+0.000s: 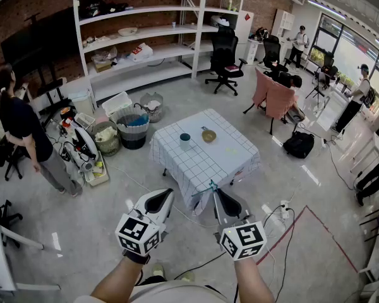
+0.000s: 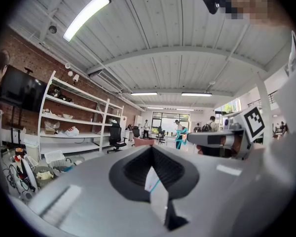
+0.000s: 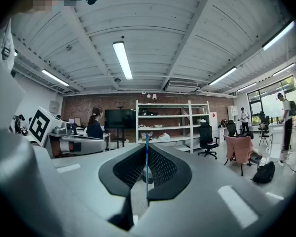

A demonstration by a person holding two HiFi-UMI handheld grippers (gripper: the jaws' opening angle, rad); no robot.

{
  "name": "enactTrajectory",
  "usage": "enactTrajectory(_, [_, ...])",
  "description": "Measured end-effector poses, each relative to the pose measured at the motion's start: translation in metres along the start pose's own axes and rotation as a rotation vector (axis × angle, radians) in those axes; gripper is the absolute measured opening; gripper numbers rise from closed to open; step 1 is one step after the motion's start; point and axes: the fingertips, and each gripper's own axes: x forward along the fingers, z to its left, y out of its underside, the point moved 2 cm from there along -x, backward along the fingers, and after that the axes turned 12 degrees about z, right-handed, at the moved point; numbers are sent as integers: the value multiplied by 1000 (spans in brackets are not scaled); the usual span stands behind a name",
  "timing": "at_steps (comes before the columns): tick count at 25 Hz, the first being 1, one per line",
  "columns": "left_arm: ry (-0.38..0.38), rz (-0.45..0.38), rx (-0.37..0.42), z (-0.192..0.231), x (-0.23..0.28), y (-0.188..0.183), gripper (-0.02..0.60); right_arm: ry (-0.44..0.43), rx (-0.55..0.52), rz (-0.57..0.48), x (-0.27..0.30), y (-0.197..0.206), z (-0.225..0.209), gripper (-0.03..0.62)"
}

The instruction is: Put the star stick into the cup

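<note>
L jaws: my left gripper point(image 1: 167, 195) has its tips together, nothing clamped; its own view point(image 2: 152, 149) shows the pads meeting at the far end
R jaws: my right gripper point(image 1: 216, 192) is clamped on the star stick point(image 1: 212, 185); in its view point(image 3: 147, 147) the thin blue shaft point(image 3: 147, 172) runs upright betw the pads
Star stick: teal star end pokes out past the R tips, over the near edge of the table point(image 1: 208, 163); also seen from the L gripper view point(image 2: 180, 136), off to the right
Cup: dark teal cup point(image 1: 185, 139) upright on the far part of the table, well apart from the stick
Bowl: small bowl point(image 1: 208, 135) just right of the cup, not touching it
Table: white check cloth, ahead of both grippers
Grippers: side by side at the near edge of the table, L one left, R one right, tips pointing twd the table
Room: shelving point(image 1: 145, 33) at the far wall, baskets point(image 1: 132, 128) on the floor left of the table
</note>
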Motion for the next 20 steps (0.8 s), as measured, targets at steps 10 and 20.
enactTrajectory(10, [4, -9, 0, -10, 3, -4, 6, -13, 10, -11, -9, 1, -6, 26])
enactTrajectory(20, [-36, -17, 12, -21, 7, -8, 6, -49, 66, -53, -23, 6, -26, 26])
